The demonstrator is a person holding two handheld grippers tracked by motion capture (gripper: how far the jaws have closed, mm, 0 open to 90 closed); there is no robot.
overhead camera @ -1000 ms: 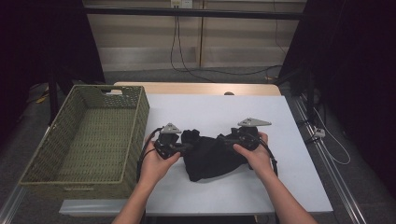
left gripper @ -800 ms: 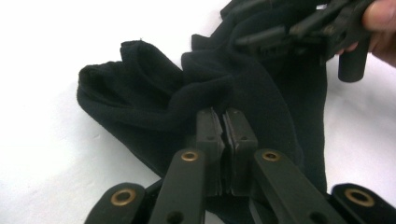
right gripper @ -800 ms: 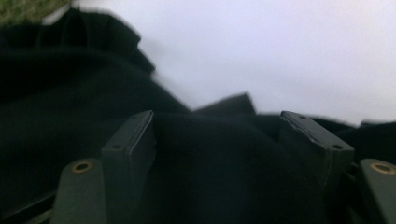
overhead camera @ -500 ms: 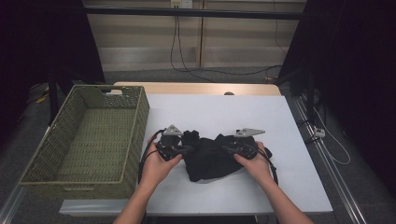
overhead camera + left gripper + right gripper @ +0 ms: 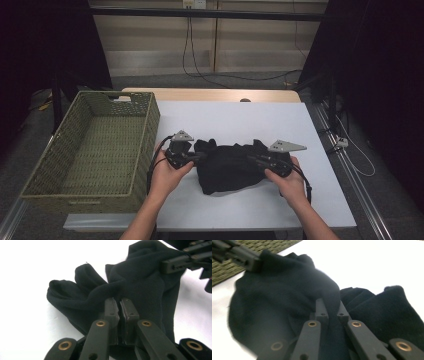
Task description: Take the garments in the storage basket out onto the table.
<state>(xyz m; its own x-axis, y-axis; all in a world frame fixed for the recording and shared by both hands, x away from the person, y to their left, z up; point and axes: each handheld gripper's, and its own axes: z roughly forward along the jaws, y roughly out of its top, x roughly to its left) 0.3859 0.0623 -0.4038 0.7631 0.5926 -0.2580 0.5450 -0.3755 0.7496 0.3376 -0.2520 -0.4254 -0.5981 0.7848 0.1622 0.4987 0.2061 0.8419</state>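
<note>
A black cloth is seen bunched on the white table, just right of a green basket. It is gripped at its left edge by the left gripper and at its right edge by the right gripper.

In the left gripper view, the jaws are pressed nearly together with a fold of cloth pinched between the pads. In the right gripper view, the jaws have just been closing, and a ridge of cloth is now caught between them.

The step in hand is judged to be a two-sided grip ahead of a lift or a fold. For it to be done well, both pinches should be kept firm, the hands should be raised evenly, and the fabric should be drawn taut before it is carried, so that no loose lobe drags on the table.

The basket's place beside the cloth is given by the high view. The pinched folds are given by the gripper views. In the right gripper view a strip of basket weave is also shown beyond the cloth.
</note>
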